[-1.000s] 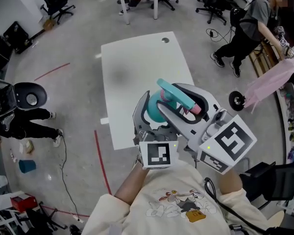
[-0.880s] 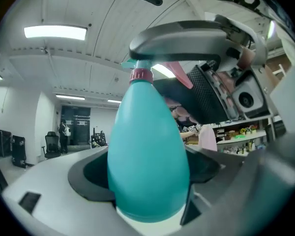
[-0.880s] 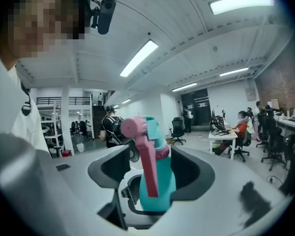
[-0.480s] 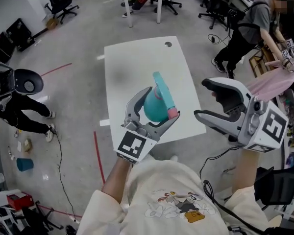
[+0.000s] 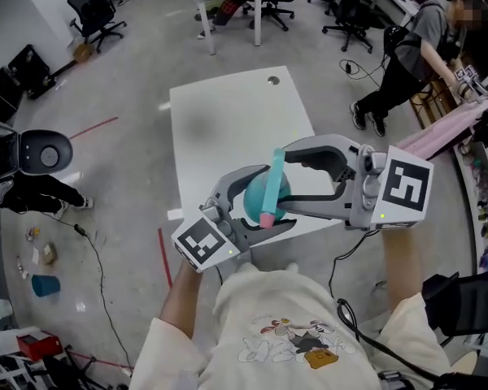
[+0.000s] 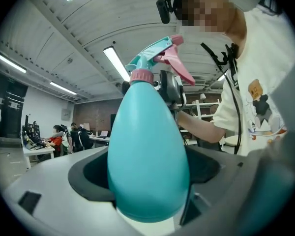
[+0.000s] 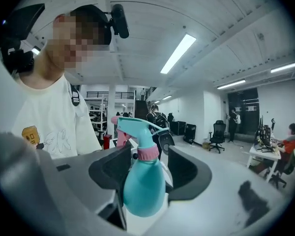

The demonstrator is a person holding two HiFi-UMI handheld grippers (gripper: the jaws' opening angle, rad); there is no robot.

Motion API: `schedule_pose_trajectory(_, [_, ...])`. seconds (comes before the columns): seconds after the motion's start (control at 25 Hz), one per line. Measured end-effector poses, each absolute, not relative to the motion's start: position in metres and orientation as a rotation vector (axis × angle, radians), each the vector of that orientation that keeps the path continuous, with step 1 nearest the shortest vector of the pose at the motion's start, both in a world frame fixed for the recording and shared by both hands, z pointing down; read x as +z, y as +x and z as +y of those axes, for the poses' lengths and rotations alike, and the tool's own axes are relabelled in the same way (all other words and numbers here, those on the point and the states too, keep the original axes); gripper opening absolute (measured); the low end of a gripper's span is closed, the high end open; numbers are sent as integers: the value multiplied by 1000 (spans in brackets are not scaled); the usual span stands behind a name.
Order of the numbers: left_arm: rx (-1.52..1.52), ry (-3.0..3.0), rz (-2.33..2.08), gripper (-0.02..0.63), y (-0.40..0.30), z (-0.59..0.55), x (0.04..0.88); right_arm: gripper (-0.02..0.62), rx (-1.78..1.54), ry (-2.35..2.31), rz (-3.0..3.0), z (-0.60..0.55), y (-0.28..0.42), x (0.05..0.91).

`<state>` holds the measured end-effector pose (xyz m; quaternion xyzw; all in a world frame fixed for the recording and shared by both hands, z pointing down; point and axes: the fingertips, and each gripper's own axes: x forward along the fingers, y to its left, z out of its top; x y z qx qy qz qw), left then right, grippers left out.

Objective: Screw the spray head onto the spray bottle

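A teal spray bottle hangs above the white table's near edge, with my left gripper shut on its round body. Its teal spray head sits on the neck over a pink collar, the pink trigger pointing toward the person. My right gripper reaches in from the right, and its jaws stand wide on either side of the bottle. In the right gripper view the bottle sits between the black pads with a little room beside the neck. The left gripper view is filled by the bottle's body.
The white table has a cable hole at its far end. Office chairs and more desks stand beyond it. A person bends at the right by a pink cloth. Red tape lines mark the floor.
The right gripper let go of the spray head, swung out to the right with wide jaws, then came back around the bottle. The left gripper tilted the bottle and lowered it slightly.
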<state>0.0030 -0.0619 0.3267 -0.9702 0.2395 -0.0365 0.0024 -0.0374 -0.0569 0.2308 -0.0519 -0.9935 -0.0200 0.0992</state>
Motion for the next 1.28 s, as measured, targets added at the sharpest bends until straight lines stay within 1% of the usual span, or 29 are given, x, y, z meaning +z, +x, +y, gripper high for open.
schedule_pose_trajectory(0.04, [-113,-3046,741,425,6,-61,327,227,-64,-165,-2937,-56,-37,231])
schedule_pose_trajectory(0.12, [-119,-3057,715,425,9,-60,327,158,-65,-187,-2933,-53,-37,231])
schedule_pose_trajectory(0.16, [-120,-3064,702,425,10,-60,327,138,-65,-196,-2929,-52,-36,231])
schedule_pose_trajectory(0.32, [-162,-3064,700,425,9,-62,329,136,-100,-180,-2898,-53,-36,234])
schedule_pose_trajectory(0.44, [-190,-3043,778,425,8,-70,329,135,-97,-109,-2900,-61,-35,236])
schedule_pose_trajectory(0.64, [-123,-3042,830,425,7,-71,324,135,-32,-60,-2947,-64,-36,232])
schedule_pose_trajectory(0.76, [-50,-3083,687,425,10,-57,321,133,1,-210,-2991,-52,-34,230])
schedule_pose_trajectory(0.96, [-39,-3129,414,425,21,-28,321,133,129,-481,-3029,-29,-22,228])
schedule_pose_trajectory(1.16, [-28,-3144,287,425,26,-13,318,133,256,-714,-3054,-17,-16,225])
schedule_pose_trajectory(1.28, [-23,-3146,299,425,30,-8,315,133,265,-756,-3062,-11,-12,221])
